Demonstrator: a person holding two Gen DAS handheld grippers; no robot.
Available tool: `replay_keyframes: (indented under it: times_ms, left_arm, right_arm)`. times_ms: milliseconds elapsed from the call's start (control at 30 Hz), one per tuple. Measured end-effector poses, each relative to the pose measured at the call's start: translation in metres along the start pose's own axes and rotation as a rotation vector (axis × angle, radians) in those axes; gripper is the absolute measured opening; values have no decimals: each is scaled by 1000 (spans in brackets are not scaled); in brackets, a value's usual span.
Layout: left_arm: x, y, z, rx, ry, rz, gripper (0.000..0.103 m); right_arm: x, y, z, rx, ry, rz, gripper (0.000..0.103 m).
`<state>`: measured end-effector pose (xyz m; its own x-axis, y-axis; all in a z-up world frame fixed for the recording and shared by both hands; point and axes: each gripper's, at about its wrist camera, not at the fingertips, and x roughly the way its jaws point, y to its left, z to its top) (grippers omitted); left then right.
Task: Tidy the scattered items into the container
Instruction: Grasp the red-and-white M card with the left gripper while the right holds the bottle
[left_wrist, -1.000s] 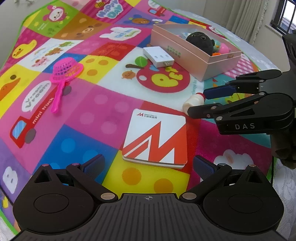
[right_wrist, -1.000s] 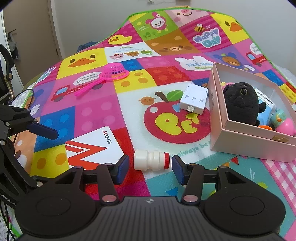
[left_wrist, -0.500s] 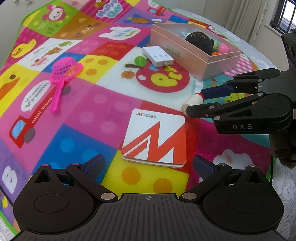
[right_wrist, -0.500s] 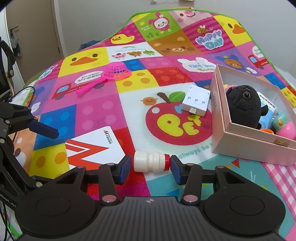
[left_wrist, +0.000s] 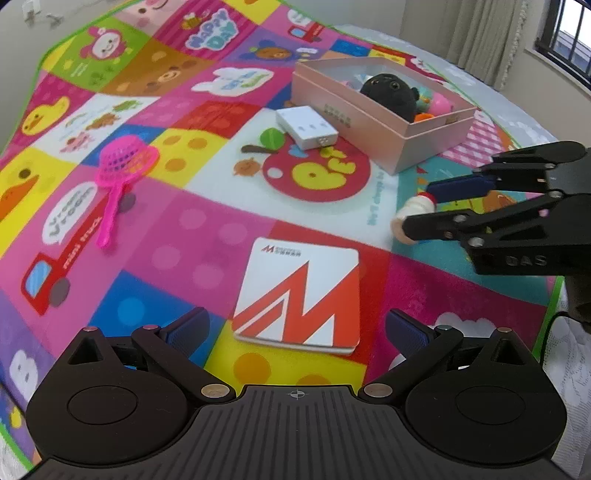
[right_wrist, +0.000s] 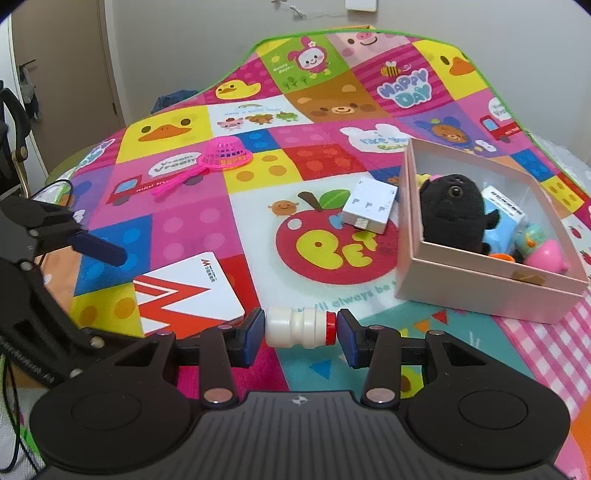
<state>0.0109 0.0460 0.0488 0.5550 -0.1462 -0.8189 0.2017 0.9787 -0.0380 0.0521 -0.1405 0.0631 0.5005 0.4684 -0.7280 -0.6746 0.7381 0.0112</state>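
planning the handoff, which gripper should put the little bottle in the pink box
Right. The right gripper is shut on the small white bottle, with the pink box close by. The left gripper is open over the notebook.

The play mat (right_wrist: 258, 221) reads "HAPPY DAY", "Vroom Vroom" and "mini truck"; the right gripper (left_wrist: 415, 212) reads "DAS".

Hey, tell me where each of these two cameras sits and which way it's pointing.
Left wrist: behind the left gripper, angled down at the notebook; its own open jaws show, and the right gripper at the right.
Right wrist: behind the right gripper, angled down across the mat; its jaws are shut on the small bottle.
Shared: notebook, bottle, pink box, pink strainer.
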Motion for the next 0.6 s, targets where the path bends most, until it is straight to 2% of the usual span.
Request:
replay_keyframes:
  times_ms: [300,600]
  left_arm:
    - [14,-13,7,63,-9,17,103]
    - [35,-16,8,114,2,75,103]
  right_arm:
    - [-26,-7,-23,24,5,12,42]
    - [-26,2,-39,-38,32,17,42]
